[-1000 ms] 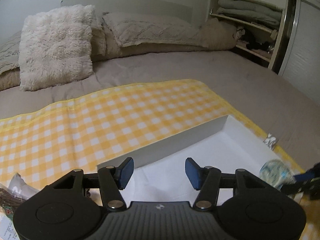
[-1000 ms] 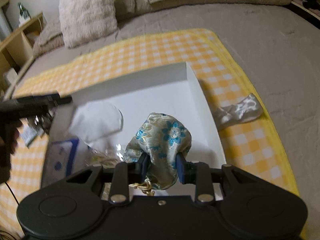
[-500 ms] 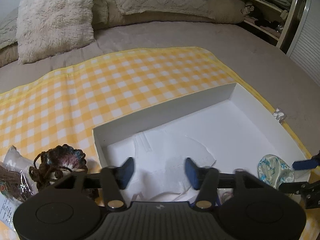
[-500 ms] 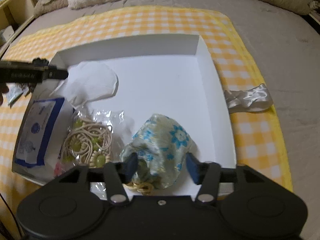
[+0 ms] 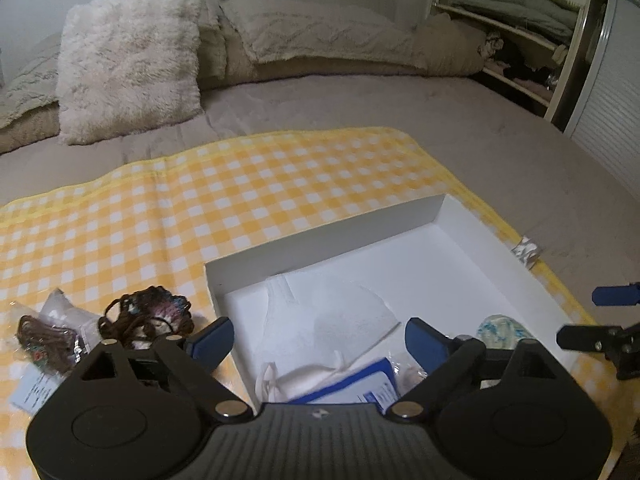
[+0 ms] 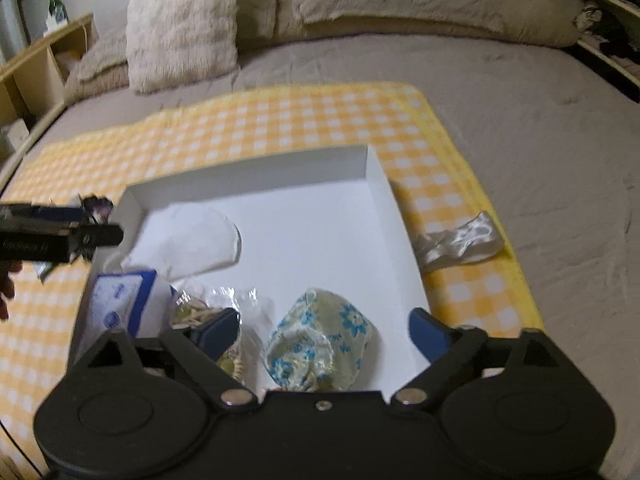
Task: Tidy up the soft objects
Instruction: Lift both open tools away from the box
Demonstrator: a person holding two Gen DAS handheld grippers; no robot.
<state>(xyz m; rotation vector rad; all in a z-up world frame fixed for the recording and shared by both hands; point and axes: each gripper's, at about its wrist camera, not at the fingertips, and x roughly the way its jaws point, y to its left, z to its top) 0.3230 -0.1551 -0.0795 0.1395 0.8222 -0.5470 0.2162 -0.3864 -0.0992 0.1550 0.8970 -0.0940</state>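
Floral pouch released into the white box, both grippers spread wide

The floral pouch [image 6: 320, 340] is seen lying free at the near edge of the white box [image 6: 384, 184], between the just-opened jaws of the right gripper [image 6: 326, 330], no pad touching it; the left gripper [image 5: 320, 338], its jaws also just widened, is empty. A satin band [image 6: 460, 242] and yarn bundles [image 5: 148, 316] are left outside on the checked cloth [image 5: 240, 200] on the bed [image 6: 520, 100]. The pouch could be snagged and dragged out if the right gripper is withdrawn low, and the slippery band could be pinched together with the cloth.
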